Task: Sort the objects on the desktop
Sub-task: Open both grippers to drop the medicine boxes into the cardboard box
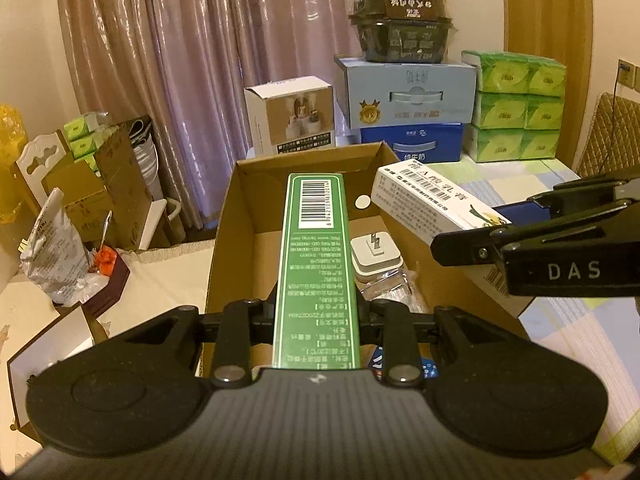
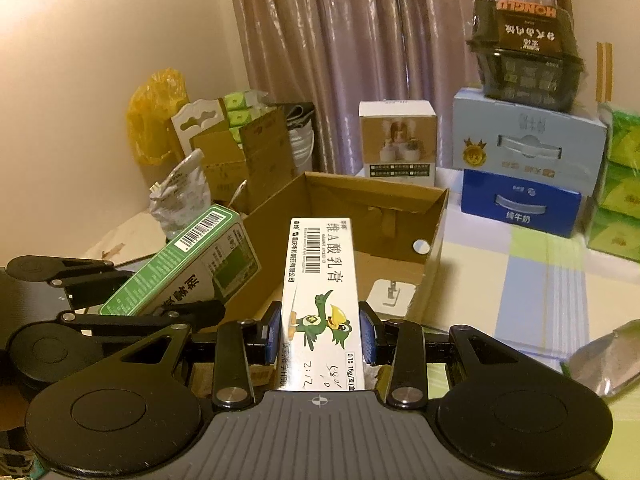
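Over cardboard box (image 1: pixel 224 240), both tools tilted down.

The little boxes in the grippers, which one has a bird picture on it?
The white box in the right gripper has the green cartoon bird. The green box in the left gripper shows only a barcode and text.

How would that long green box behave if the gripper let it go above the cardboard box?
The green box looks like thin printed card, so it is probably light and stiff but easy to crush. Its flat sides suggest it would land and lie still, not roll. Held at one end by the left gripper, it might tip forward into the cardboard box.
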Motion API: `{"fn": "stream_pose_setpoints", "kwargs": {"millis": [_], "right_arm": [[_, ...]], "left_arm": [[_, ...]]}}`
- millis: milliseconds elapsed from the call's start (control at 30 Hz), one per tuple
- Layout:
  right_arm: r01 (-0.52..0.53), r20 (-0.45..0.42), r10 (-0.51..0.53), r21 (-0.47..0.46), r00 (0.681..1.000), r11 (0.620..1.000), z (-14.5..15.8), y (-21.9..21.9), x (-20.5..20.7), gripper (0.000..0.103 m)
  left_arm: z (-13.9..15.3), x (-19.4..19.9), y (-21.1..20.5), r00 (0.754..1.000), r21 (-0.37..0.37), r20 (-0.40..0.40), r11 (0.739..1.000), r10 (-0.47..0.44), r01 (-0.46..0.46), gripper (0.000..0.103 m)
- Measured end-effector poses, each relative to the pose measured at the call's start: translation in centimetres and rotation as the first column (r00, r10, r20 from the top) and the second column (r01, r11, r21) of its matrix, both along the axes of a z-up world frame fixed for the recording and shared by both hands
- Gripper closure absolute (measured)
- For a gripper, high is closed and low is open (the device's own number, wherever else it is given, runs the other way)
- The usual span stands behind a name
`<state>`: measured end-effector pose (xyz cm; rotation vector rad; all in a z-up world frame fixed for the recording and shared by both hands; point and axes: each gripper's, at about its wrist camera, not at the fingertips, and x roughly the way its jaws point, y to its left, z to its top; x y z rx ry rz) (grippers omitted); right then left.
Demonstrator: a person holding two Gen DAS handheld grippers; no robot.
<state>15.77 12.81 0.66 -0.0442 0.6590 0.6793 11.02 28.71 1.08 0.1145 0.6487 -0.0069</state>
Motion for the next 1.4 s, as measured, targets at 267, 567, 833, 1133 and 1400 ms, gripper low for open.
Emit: {"fn": "stream_pose_setpoints", "kwargs": {"millis": [267,567,833,1133,1400], "right_arm": [[0.011,-0.017,-0.011,-0.008,1.0,1.0,-0.9,0.2,0.7,0.067],[0.017,-0.032,-0.018,-0.008,0.999,1.0,-1.1,0.5,0.9,0.067],[0.002,-0.028,-0.001,0.039,1.0,0.999,-0.6,0.9,1.0,0.064],[0.09,-0.025,-0.088,0.083,0.996,0.992,0.2,-3.4,0.0,0.056],[0.143,-0.015,-0.142,0.105,0.99,0.984,1.6,-8.4,-2.2,0.043]], "left_arm": [[-0.8,1.4,0.8,1.0,-0.004,-0.02,1.0,0.023,-0.023,0.077],[-0.1,0.8,1.7,0.999,-0.017,-0.007,0.999,0.038,-0.038,0.077],[0.6,-0.2,2.0,0.999,-0.026,0.011,0.999,0.048,-0.047,0.077],[1.0,-1.7,1.4,0.999,-0.031,0.016,0.999,0.043,-0.042,0.076],[2.0,-2.9,-0.9,0.999,-0.05,0.028,0.998,0.03,-0.029,0.071]]}}
